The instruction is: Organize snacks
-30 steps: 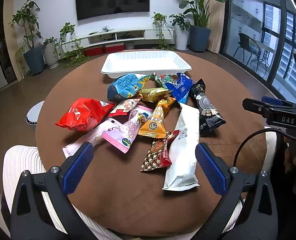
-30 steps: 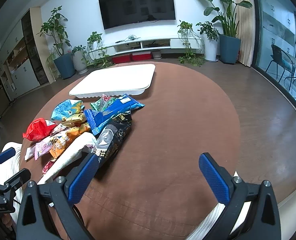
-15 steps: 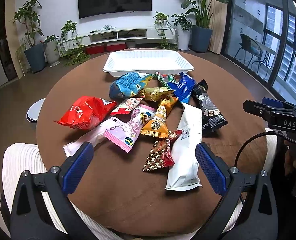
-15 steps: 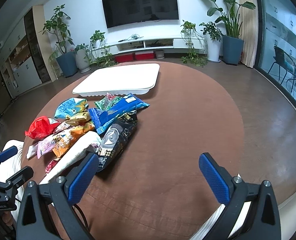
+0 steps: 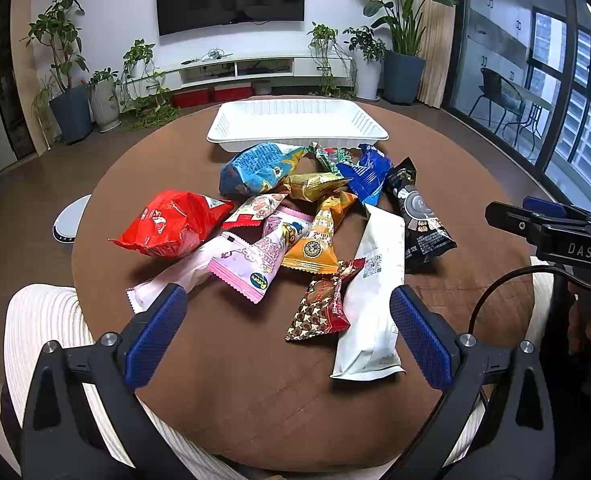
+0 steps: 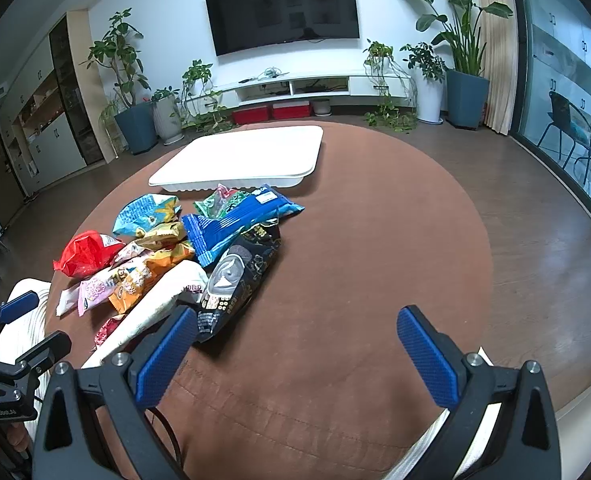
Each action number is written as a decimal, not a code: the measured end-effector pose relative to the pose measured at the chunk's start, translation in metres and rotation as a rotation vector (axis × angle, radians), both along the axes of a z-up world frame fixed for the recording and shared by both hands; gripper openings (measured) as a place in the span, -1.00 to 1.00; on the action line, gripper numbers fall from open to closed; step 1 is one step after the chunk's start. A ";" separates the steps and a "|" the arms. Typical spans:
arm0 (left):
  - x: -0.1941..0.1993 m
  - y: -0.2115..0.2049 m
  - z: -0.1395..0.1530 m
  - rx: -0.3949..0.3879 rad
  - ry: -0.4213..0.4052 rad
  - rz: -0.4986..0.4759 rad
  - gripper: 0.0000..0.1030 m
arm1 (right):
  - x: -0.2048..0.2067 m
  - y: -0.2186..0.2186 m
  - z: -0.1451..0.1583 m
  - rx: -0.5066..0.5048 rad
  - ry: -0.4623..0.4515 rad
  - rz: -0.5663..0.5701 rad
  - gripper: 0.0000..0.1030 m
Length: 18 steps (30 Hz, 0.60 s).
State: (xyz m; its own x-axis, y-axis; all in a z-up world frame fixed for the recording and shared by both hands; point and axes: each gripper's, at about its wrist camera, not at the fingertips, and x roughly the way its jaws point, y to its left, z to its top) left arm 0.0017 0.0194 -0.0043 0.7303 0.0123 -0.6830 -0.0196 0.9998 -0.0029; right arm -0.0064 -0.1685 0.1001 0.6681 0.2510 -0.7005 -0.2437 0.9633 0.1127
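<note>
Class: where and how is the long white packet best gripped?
Probably at the near end of the white packet, coming from above with fingers across its narrow width. That end lies bare on the table; the brown packet lies along its left side, the black packet beside its far end.

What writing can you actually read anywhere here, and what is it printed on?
"DAS": on the black body of the right gripper, seen from the left wrist view.
Small oval logo on the pink packet: too blurred to read.
QR code and fine print on the long white packet: too small.
Print on the other snack packets: unreadable.
</note>
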 end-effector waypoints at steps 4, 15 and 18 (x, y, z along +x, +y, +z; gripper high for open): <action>-0.001 0.000 0.000 -0.001 0.001 0.001 0.99 | 0.000 0.000 0.000 -0.001 0.000 0.001 0.99; -0.001 0.001 0.000 -0.002 0.001 0.001 0.99 | -0.001 0.004 -0.001 -0.002 0.000 0.011 0.99; -0.001 0.001 0.000 -0.003 0.001 0.002 0.99 | -0.001 0.005 -0.001 -0.002 0.001 0.013 0.99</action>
State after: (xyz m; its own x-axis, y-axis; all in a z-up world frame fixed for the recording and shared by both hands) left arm 0.0007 0.0204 -0.0047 0.7297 0.0115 -0.6837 -0.0213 0.9998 -0.0059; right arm -0.0075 -0.1634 0.0988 0.6641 0.2582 -0.7016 -0.2563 0.9602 0.1108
